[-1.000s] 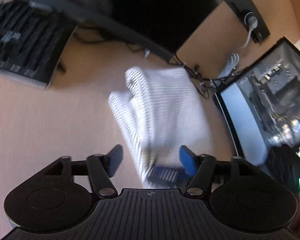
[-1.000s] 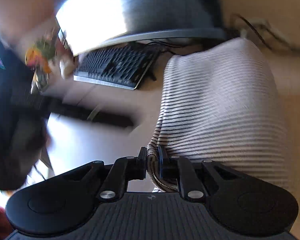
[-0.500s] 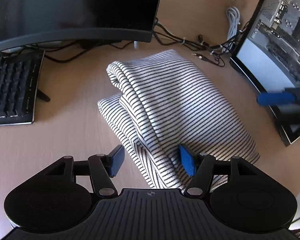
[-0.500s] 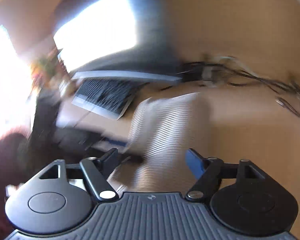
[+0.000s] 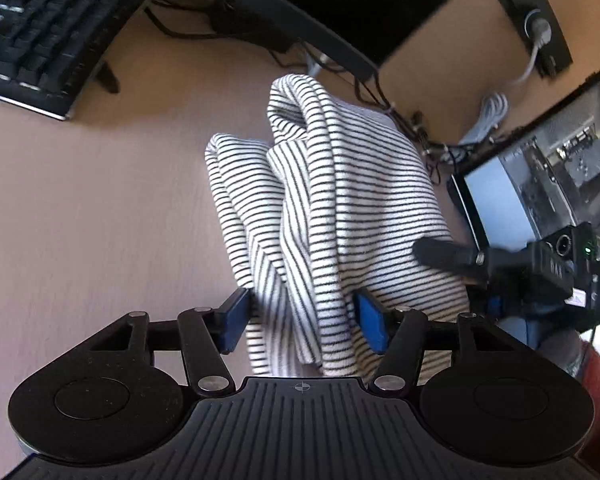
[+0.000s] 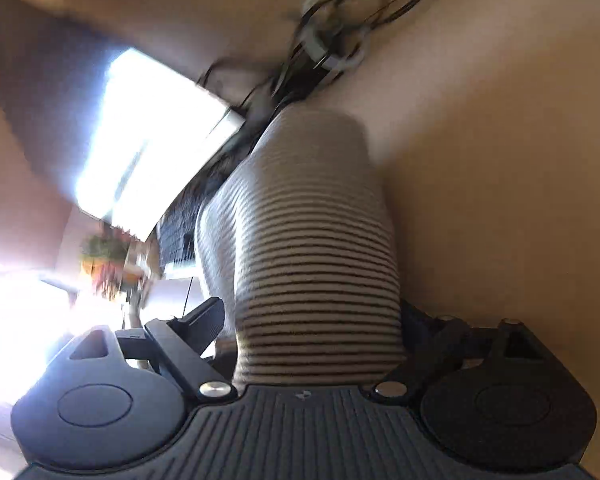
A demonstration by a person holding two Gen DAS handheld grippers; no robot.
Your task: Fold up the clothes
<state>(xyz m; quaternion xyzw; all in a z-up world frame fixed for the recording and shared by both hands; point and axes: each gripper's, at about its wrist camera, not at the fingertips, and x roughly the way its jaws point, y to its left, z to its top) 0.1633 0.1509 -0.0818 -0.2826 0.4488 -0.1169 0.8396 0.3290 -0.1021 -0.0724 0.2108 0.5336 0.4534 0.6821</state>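
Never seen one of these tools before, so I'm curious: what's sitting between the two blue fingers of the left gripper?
In the left wrist view, folds of the striped garment lie between the closing left gripper fingers.

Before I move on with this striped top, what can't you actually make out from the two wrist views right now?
- Right wrist view: motion blur smears everything; the striped top hides the right gripper pad on the right side, so contact is unclear.
- Left wrist view: the top's near hem is hidden under the closing left gripper body.
- Left wrist view: the keyboard is cut off by the edge.
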